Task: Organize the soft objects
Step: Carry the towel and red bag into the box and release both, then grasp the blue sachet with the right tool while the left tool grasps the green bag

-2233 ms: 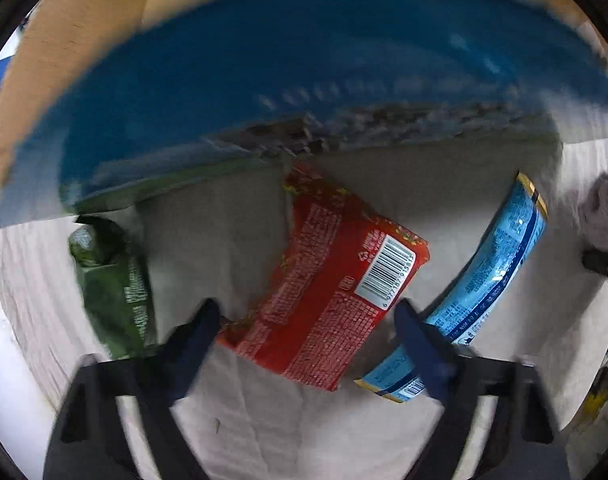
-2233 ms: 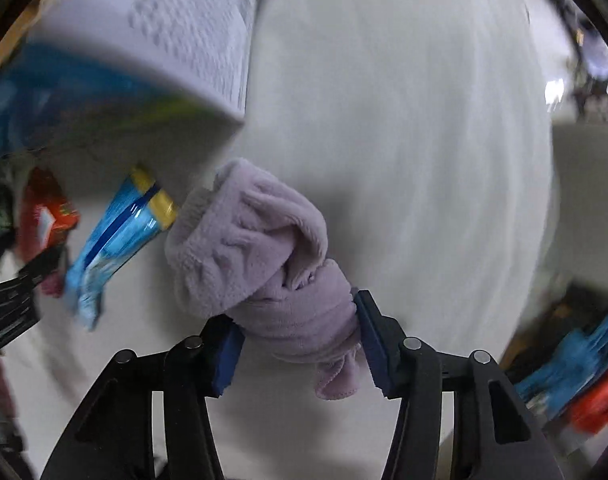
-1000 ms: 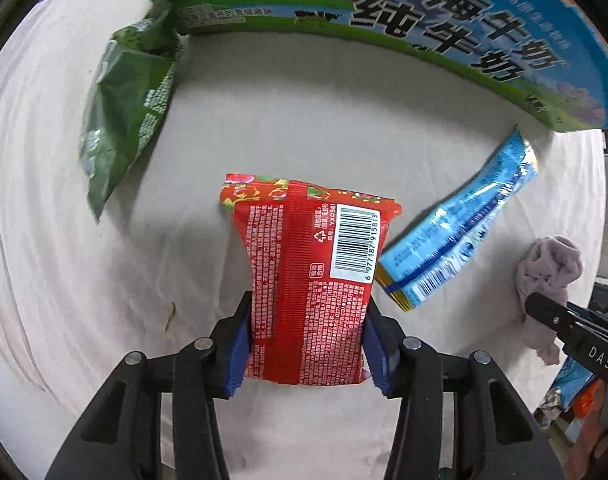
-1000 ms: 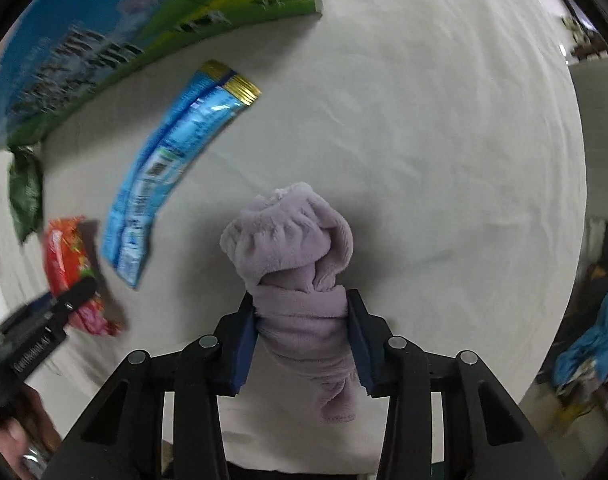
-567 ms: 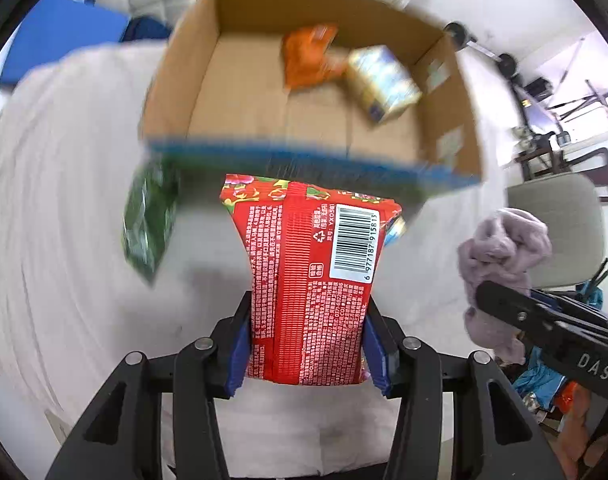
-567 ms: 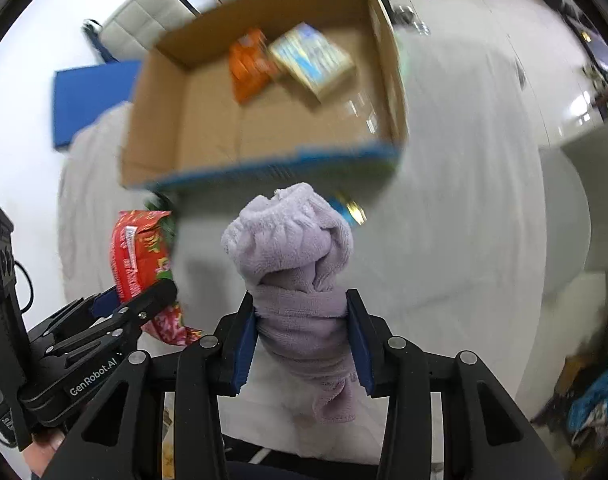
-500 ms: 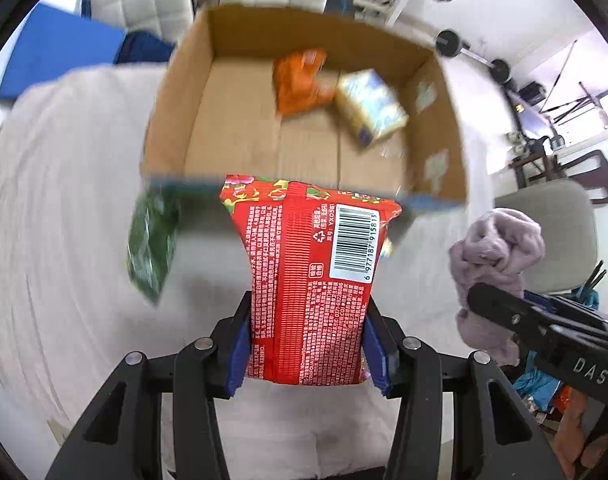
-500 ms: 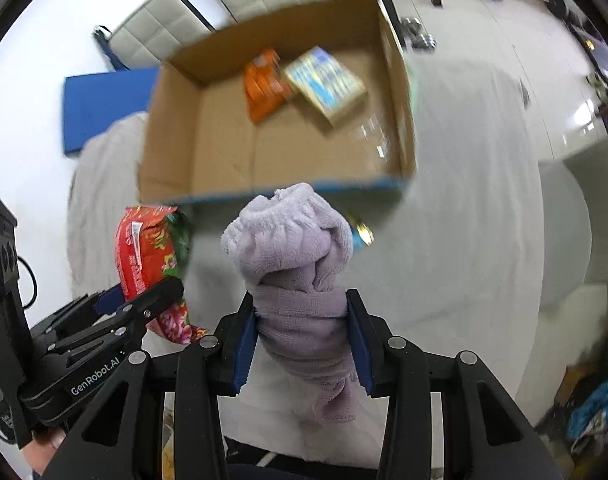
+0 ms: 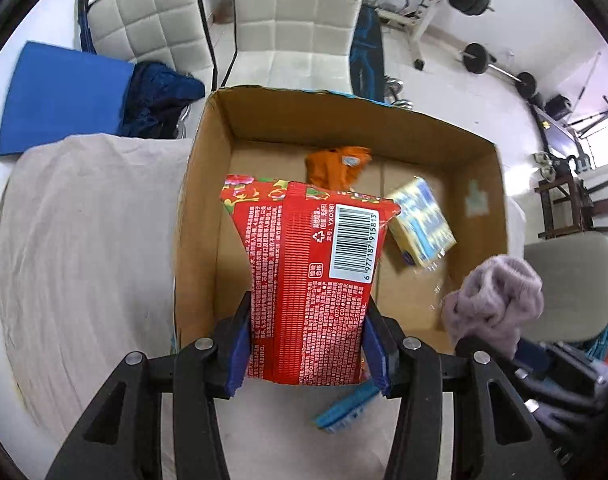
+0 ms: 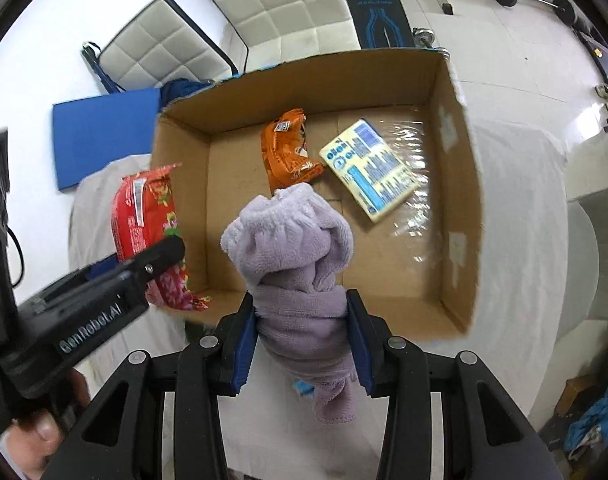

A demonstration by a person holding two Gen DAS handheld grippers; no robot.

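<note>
Both loads lifted off surface, now above cardboard box (image 9: 480,152). L claw (image 9: 308,344) clamped on red snack pack (image 9: 304,280); R claw (image 10: 301,344) clamped on lilac cloth (image 10: 291,248). Next: drop in.

Two white padded chairs (image 9: 291,20) stand beyond the table's far edge. A blue mat (image 9: 59,96) lies far left; barbells (image 9: 500,68) lie far right.

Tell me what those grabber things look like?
Both grippers, left and right, are black plastic with open triangle-shaped frames, silver screws and blue ridged pads. The left one's side has white letters, "GenRobot.AI", and a black cable behind it.
</note>
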